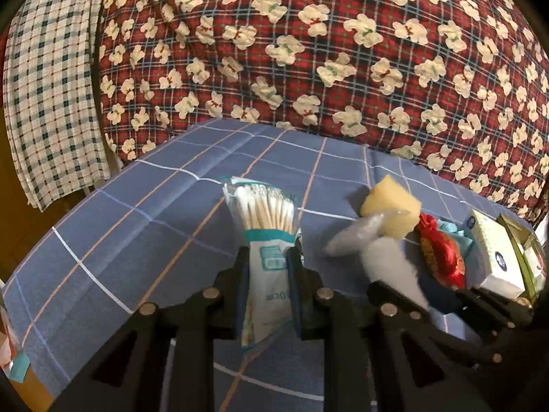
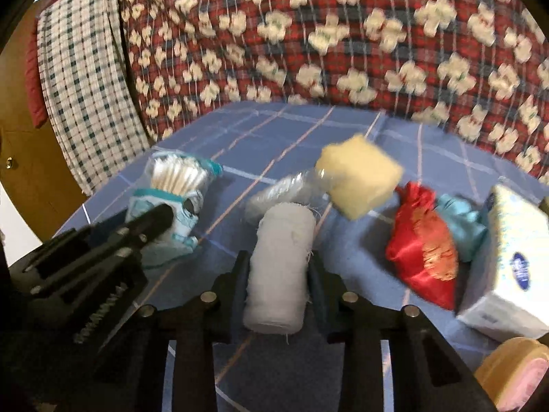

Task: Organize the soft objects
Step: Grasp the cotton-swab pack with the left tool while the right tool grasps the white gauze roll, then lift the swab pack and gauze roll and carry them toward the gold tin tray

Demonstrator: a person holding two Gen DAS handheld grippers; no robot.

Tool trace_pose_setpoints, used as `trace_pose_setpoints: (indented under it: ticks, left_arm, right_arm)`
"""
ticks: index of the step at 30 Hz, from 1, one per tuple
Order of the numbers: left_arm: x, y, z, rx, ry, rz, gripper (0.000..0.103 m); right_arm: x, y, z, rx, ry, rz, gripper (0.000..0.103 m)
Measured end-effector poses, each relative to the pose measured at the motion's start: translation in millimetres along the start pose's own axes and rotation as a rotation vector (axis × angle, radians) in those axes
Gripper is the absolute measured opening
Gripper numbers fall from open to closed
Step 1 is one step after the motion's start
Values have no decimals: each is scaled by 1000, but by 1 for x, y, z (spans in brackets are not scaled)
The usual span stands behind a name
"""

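My left gripper is shut on a plastic pack of cotton swabs, which stands upright above the blue checked sheet. In the right wrist view that pack sits at the left with a left finger across it. My right gripper has a white gauze roll between its pads, and both pads press on its sides. The same roll shows blurred in the left wrist view. A yellow sponge and a clear plastic bag lie just beyond the roll.
A red satin pouch, a teal pouch and a white tissue box lie to the right. A tan and pink roll is at the bottom right. A red bear-print quilt rises behind, with a checked cloth at the left.
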State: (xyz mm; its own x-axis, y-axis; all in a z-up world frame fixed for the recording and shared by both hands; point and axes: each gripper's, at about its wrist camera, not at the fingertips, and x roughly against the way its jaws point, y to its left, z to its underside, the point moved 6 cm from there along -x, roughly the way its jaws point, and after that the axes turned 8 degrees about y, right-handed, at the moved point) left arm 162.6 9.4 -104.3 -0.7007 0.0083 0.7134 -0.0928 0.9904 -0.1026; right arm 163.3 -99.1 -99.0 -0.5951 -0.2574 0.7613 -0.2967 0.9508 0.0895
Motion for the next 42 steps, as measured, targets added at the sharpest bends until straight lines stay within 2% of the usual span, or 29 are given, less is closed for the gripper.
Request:
trace_pose_setpoints:
  ticks: [6, 14, 27, 42]
  left_arm:
    - [7, -12, 0, 1, -39, 48, 19]
    - [12, -29, 0, -24, -57, 79, 19]
    - [17, -46, 4, -50, -76, 91, 19]
    - [16, -60, 3, -80, -82, 95, 19]
  right_arm:
    - [27, -8, -3, 7, -131, 21, 35]
    - [45, -22, -1, -8, -212, 67, 35]
    - [64, -37, 5, -25, -281, 121, 35]
    - [77, -53, 12, -36, -310, 176, 35]
